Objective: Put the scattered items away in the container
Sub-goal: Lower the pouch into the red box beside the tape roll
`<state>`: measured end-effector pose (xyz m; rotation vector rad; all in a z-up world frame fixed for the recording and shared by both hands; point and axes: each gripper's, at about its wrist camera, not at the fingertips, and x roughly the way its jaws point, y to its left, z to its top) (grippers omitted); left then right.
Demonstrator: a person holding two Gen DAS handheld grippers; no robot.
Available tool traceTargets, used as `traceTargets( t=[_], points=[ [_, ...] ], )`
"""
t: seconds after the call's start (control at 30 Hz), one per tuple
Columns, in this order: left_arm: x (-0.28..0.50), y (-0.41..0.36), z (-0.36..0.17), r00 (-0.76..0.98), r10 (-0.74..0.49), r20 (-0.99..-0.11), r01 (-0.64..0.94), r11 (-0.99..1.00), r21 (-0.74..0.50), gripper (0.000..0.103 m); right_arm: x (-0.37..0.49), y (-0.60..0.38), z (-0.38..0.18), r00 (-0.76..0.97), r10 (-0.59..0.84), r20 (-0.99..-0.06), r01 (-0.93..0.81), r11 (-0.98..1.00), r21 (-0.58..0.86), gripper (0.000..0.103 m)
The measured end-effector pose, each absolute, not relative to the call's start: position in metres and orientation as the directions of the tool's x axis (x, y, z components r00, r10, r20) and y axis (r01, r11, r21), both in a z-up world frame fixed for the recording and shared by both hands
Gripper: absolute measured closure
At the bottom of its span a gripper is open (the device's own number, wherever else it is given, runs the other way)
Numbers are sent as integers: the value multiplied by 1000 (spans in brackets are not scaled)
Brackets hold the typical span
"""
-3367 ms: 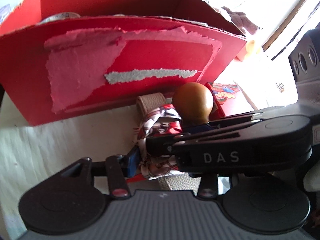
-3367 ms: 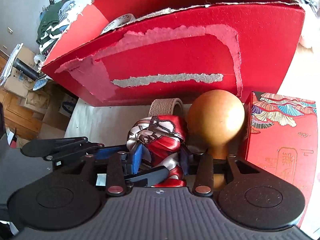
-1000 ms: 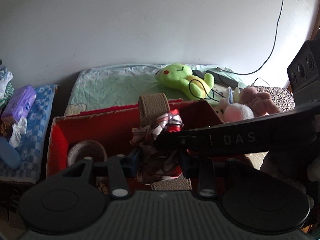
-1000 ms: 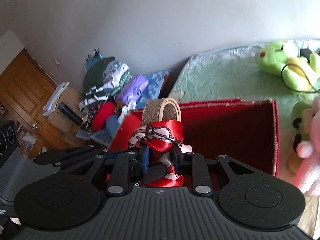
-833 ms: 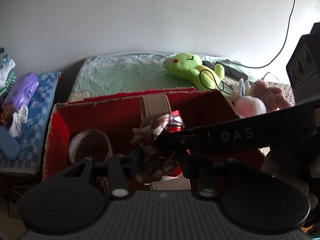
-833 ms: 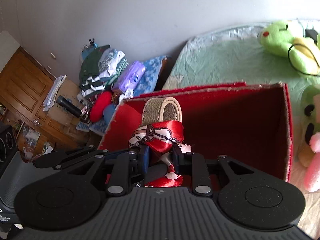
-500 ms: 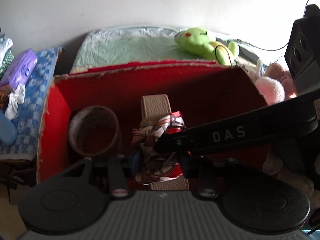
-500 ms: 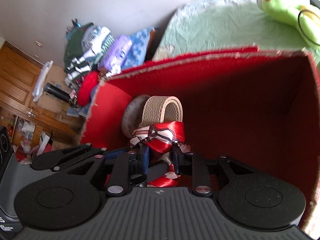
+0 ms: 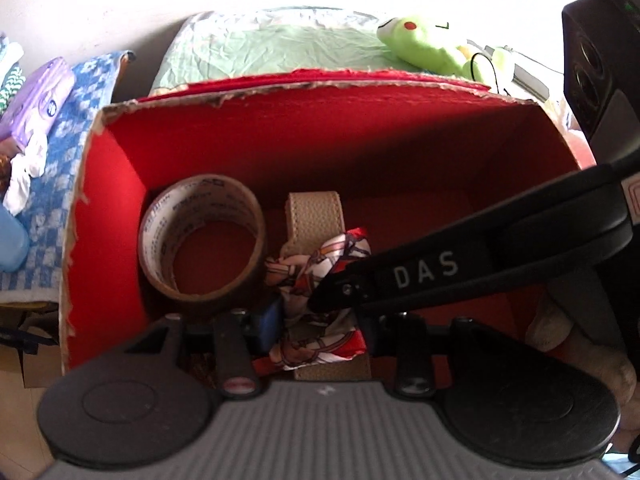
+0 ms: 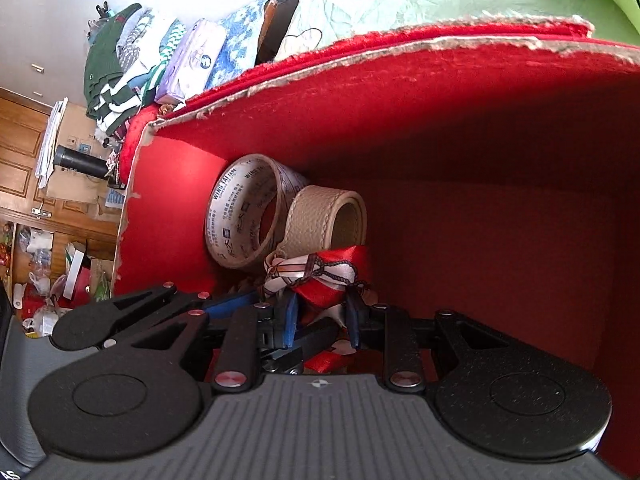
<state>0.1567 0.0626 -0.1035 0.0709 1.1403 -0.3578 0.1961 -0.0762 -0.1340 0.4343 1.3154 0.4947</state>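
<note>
Both grippers hold one bundle: a beige strap loop (image 9: 314,216) wrapped with a red and white patterned scarf (image 9: 320,264). My left gripper (image 9: 318,320) is shut on the scarf bundle. My right gripper (image 10: 322,312) is shut on the same bundle; the strap (image 10: 324,218) and scarf (image 10: 320,276) show ahead of it. The bundle hangs inside the open red cardboard box (image 9: 320,128), right beside a roll of brown packing tape (image 9: 200,248) on the box floor. The tape roll also shows in the right wrist view (image 10: 244,208), as does the box (image 10: 480,120).
The box has torn rims and tall walls. Behind it lies a bed with a green sheet (image 9: 272,44) and a green plush toy (image 9: 432,48). A blue checked cloth with a purple packet (image 9: 36,92) lies left. Clothes and clutter (image 10: 120,52) are piled by a wooden door.
Both grippers have carried the bundle over the box rim and down inside it, tilting to look at the box floor. The tape roll has come into full view.
</note>
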Motion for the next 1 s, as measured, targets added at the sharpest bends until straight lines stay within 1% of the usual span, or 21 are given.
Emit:
traceTargets(
  t=[0.17,0.3,0.53,0.8,1.0],
  points=[
    [160,65,-105,349,-235,-907,305,944,-127,66,198,-73,-137,137,567,-813,-109,824,556,68],
    [161,69,-109,335,-247,-909,283,947,-153,62,198,-74,-138,117,567,-815,-124,823,554,63],
    [160,72,-108,348,-231,-909,256,956,-145,63,200,-73,-141,87,582,-808,-120,812,572,63],
    [160,76,-108,339,-232,-912,251,956,-150,62,199,-78,-145,59,604,-795,-72,797,600,62],
    [159,75,-108,344,-218,-913,253,958,-134,58,197,-80,-143,68,602,-796,-71,799,598,61]
  ],
)
